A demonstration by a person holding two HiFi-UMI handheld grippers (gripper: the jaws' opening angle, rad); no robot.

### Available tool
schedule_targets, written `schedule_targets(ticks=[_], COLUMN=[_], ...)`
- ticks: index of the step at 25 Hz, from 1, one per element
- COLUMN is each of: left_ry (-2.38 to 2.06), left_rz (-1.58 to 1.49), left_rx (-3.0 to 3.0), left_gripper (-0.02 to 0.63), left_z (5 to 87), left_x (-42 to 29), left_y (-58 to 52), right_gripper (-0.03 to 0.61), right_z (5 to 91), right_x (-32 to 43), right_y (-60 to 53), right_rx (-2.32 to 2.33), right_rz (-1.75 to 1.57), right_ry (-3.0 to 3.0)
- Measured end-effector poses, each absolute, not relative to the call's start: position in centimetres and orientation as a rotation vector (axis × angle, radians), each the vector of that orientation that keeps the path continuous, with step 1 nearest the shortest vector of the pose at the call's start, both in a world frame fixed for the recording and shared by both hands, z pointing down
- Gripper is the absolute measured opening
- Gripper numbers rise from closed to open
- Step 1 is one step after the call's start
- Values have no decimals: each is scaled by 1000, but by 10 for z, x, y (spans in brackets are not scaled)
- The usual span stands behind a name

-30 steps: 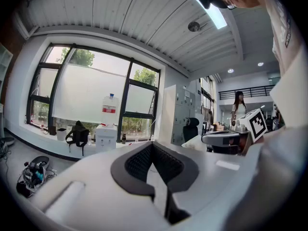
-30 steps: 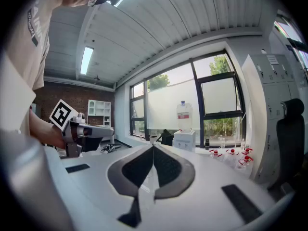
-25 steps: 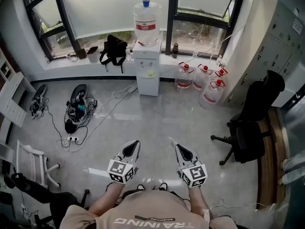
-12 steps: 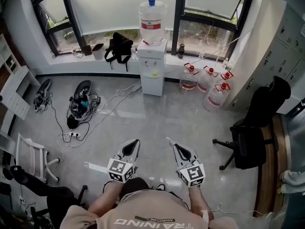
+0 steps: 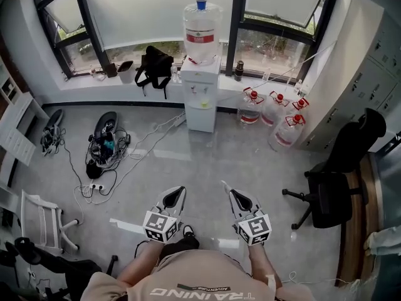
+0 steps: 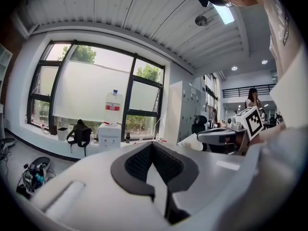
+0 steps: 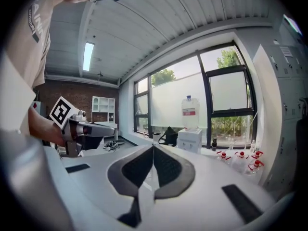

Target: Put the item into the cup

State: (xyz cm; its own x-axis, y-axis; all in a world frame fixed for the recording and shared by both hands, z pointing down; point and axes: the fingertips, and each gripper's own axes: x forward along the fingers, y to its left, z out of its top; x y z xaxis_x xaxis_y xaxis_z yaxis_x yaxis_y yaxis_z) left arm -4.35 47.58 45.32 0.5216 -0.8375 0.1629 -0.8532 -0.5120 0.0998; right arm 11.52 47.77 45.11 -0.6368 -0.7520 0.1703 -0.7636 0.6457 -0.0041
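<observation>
Grey tile floor [image 5: 207, 162] fills most of the head view. A long window [image 5: 156, 11] runs along its far edge. Grey lockers [image 5: 376, 74] line the right edge. A black office chair [image 5: 338, 187] stands at the floor's right edge, in front of the lockers. A white water dispenser [image 5: 202, 102] stands at the middle of the far edge, below the window, with a big bottle [image 5: 202, 24] upright on top. Four spare jugs [image 5: 276, 115] with red caps are grouped on the floor just right of the dispenser, toward the far right corner. A white folding chair [image 5: 41, 221] is at the near left corner. A cable pile [image 5: 103, 146] lies on the left part of the floor. A black bag [image 5: 155, 64] sits on the windowsill [image 5: 75, 80], left of the dispenser.

The person stands at the near edge with both tools held out side by side and apart. Left gripper [image 5: 178, 190]: jaws pressed together, nothing between them. Right gripper [image 5: 229, 192]: jaws pressed together, nothing between them. Cup and item: cannot tell where, no view shows them.
</observation>
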Motion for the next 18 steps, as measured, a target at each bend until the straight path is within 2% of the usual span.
schedule_targets(ticks=[10,18], left_ry=[-1379,-1385], left_rz=[176,162], left_rx=[2627,2583], left_gripper=[8,8], left_z=[465,473], left_x=[-114,-137], left_y=[376,325], right_gripper=[12,12], right_z=[447,456], right_x=[50,33], right_y=[390,338], right_rx=[1354,1342], right_rz=[105,148], right_ry=[-2678,-2665])
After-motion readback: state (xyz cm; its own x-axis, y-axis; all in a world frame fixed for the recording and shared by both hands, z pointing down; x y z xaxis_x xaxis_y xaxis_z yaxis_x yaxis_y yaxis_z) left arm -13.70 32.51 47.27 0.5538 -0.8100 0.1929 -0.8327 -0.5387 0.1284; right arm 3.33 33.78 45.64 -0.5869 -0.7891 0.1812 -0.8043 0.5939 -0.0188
